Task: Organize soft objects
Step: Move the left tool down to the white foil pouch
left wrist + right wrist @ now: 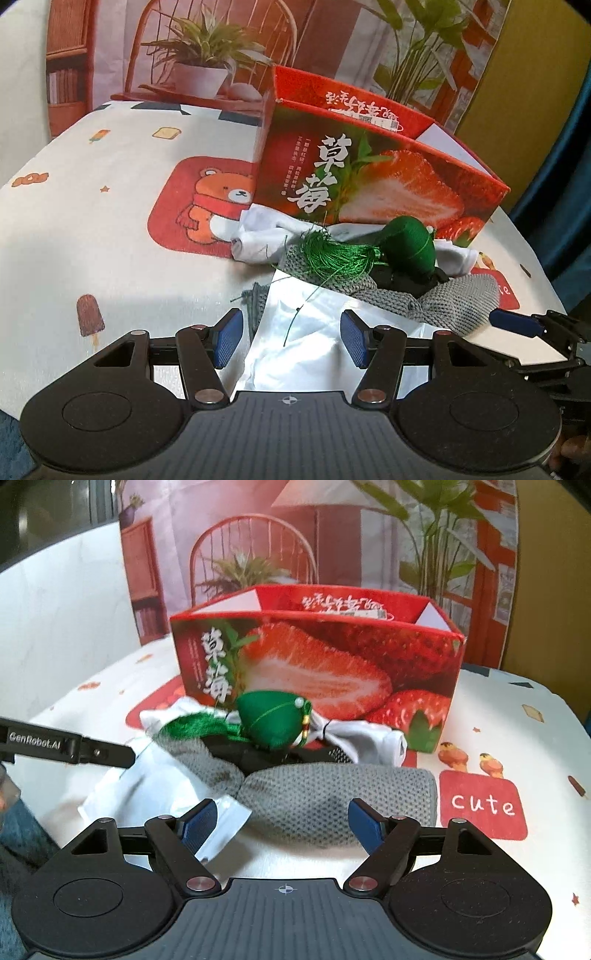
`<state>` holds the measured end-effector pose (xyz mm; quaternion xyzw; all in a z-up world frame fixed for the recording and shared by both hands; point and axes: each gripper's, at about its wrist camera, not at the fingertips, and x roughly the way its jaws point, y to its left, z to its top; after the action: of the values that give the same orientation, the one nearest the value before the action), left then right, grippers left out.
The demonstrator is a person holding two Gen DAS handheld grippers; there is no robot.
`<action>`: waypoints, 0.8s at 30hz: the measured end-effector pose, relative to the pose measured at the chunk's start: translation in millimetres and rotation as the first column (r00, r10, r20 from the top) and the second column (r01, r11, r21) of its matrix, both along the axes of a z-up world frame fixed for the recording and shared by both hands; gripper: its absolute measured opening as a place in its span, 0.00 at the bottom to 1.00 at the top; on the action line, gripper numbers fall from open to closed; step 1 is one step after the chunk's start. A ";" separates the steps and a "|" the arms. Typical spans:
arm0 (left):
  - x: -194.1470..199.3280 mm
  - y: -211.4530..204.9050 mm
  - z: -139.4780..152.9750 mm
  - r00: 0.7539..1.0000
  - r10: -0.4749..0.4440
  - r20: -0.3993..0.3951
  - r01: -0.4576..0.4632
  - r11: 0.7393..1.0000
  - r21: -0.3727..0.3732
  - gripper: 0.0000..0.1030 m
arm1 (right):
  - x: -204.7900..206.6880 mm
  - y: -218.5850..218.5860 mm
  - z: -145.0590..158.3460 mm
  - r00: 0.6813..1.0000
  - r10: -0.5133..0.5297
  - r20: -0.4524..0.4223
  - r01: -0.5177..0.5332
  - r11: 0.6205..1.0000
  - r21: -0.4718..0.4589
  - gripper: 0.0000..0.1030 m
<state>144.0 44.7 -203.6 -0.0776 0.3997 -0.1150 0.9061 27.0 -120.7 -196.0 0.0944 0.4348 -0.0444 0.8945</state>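
Left wrist view: left claw (291, 341) spread over white packet (306, 332); right claw (284, 825) spread above grey knit (332, 794).

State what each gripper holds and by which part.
Nothing is held. The left gripper is open over the white plastic bag; the right gripper is open over the grey knit.
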 end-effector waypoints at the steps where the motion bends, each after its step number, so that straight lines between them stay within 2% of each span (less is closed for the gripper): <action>1: -0.5 0.6 -0.1 1.000 0.002 -0.011 -0.002 1.000 0.001 0.59 | -1.1 1.4 0.7 1.000 0.012 -0.003 -0.012 1.000 0.008 0.73; 4: 0.1 4.3 -3.2 0.999 0.011 -0.040 -0.012 1.000 -0.014 0.59 | -3.8 5.6 0.6 0.999 0.048 -0.018 -0.047 0.998 0.041 0.72; 9: 1.8 4.6 -11.2 0.996 -0.006 -0.087 0.003 0.999 -0.039 0.57 | -1.1 10.3 -6.5 0.995 0.090 -0.052 -0.083 0.989 0.122 0.53; 12: 2.5 1.3 -13.4 0.995 -0.020 -0.093 0.017 0.999 -0.037 0.56 | 1.6 13.6 -11.5 0.991 0.117 -0.066 -0.105 0.981 0.164 0.46; 17: 3.4 -1.9 -18.2 0.993 -0.045 -0.111 0.039 0.998 -0.059 0.56 | 4.9 18.5 -18.4 0.985 0.152 -0.077 -0.132 0.968 0.211 0.45; 24: 4.4 -10.0 -24.5 0.987 -0.102 -0.128 0.090 0.991 -0.100 0.56 | 5.6 12.9 -23.0 0.990 0.121 -0.075 -0.100 0.965 0.244 0.40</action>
<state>148.4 34.7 -228.1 -0.1082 0.4564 -0.1718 0.8663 32.6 -107.8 -219.0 0.1753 0.4810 0.0541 0.8573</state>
